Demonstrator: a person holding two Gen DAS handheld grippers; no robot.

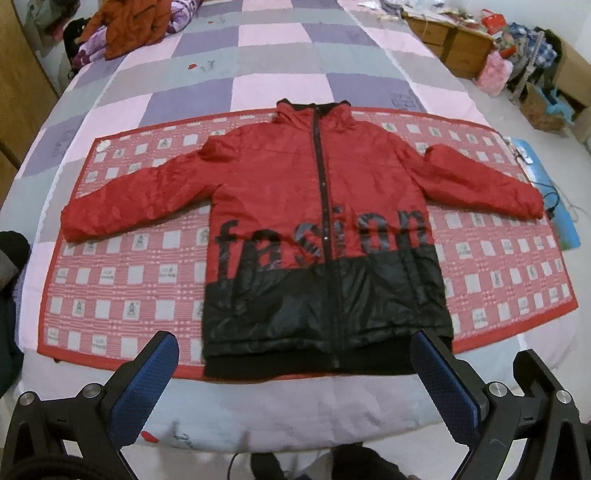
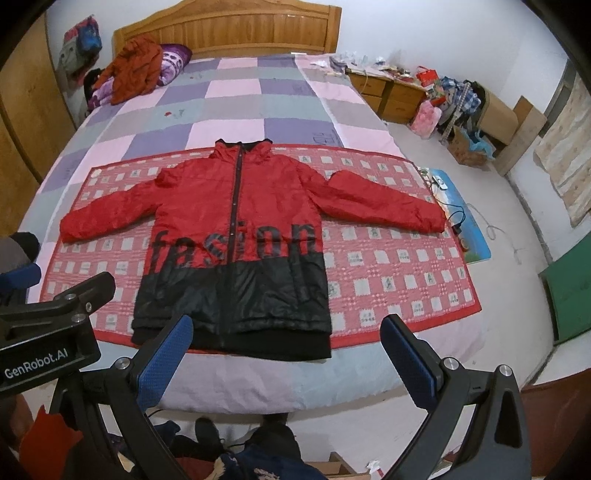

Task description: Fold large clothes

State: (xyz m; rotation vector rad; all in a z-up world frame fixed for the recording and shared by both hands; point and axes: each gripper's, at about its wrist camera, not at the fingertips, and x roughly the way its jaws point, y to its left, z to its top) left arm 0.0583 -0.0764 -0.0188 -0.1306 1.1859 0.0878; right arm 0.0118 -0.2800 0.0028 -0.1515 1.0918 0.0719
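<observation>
The jacket lies flat, front up, on a red patterned mat across the bed; its long axis runs from the hem at the near edge to the collar pointing toward the headboard; both sleeves spread sideways along the mat. The mat lies on a checked quilt of pink, purple and grey; an orange garment is heaped near the headboard; a wooden nightstand and clutter stand right of the bed. The jacket is red above, black below, zipped shut, with "fasion" in dark letters across the chest. The left gripper hangs with fingers spread, released, before the hem; the right gripper likewise has its fingers apart, holding nothing.
</observation>
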